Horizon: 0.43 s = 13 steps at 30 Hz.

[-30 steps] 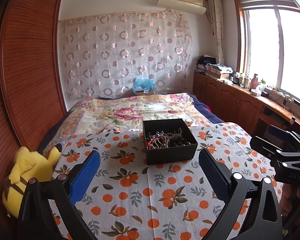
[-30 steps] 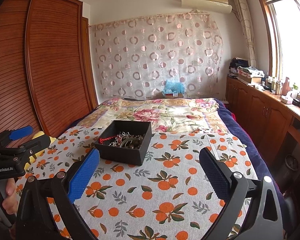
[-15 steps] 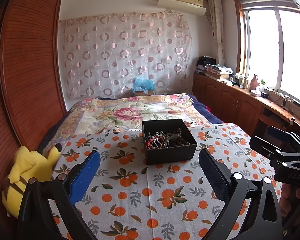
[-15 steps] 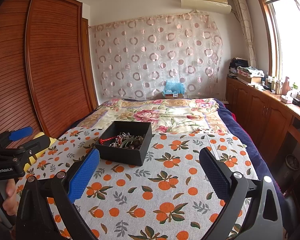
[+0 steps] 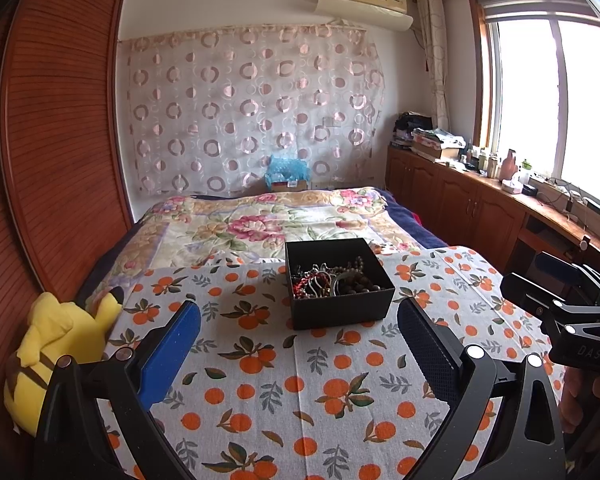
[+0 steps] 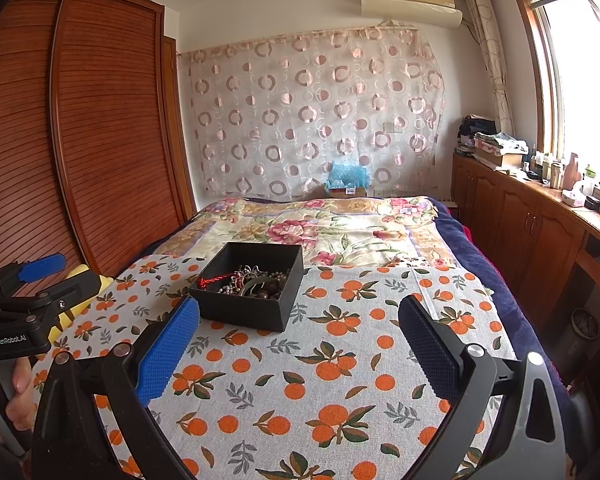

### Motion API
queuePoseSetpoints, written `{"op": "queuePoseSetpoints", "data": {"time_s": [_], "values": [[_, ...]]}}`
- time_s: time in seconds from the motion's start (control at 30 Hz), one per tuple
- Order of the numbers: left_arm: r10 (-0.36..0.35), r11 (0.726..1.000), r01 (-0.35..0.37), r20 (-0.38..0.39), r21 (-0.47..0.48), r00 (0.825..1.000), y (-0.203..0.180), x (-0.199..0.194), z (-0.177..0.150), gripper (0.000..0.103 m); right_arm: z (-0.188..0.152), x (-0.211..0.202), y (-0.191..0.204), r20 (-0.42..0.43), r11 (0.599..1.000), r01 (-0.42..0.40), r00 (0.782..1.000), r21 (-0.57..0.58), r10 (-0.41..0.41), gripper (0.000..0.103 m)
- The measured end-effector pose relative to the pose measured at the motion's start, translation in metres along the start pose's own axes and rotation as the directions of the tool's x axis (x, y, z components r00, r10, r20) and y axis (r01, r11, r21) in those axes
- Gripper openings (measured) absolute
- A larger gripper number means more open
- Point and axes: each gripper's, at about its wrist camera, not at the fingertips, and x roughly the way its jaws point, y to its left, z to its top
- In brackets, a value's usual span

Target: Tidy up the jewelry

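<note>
A black open box (image 5: 342, 312) (image 6: 244, 314) sits on the orange-print cloth (image 5: 300, 380) (image 6: 340, 360) on the bed. Tangled jewelry (image 5: 332, 280) (image 6: 256, 282) fills it: dark beads, silver pieces, a red cord. My left gripper (image 5: 300, 320) hovers open just in front of the box, nothing between its fingers. My right gripper (image 6: 300, 320) is open too, empty, with the box ahead and left of it. Each view shows the other gripper at its edge, a hand on the handle (image 6: 16, 384).
A yellow plush toy (image 5: 56, 344) lies at the bed's left edge against the wooden wardrobe (image 5: 60, 140). A floral quilt (image 5: 268, 224) covers the far half of the bed. Wooden cabinets (image 6: 520, 220) with clutter run along the right wall under the window.
Both grippers have barely shifted; the box sits almost where it was in each view. Both stay open.
</note>
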Motion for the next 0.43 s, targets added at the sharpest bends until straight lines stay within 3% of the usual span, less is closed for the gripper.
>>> {"op": "queuePoseSetpoints", "data": {"time_s": [0.43], "values": [[0.003, 1.0, -0.003, 0.005, -0.002, 1.0, -0.0016, -0.0027, 0.0012, 0.095, -0.0009, -0.0001, -0.0005, 0.001, 1.0, 0.001, 1.0, 0.001, -0.001, 0.1]]}}
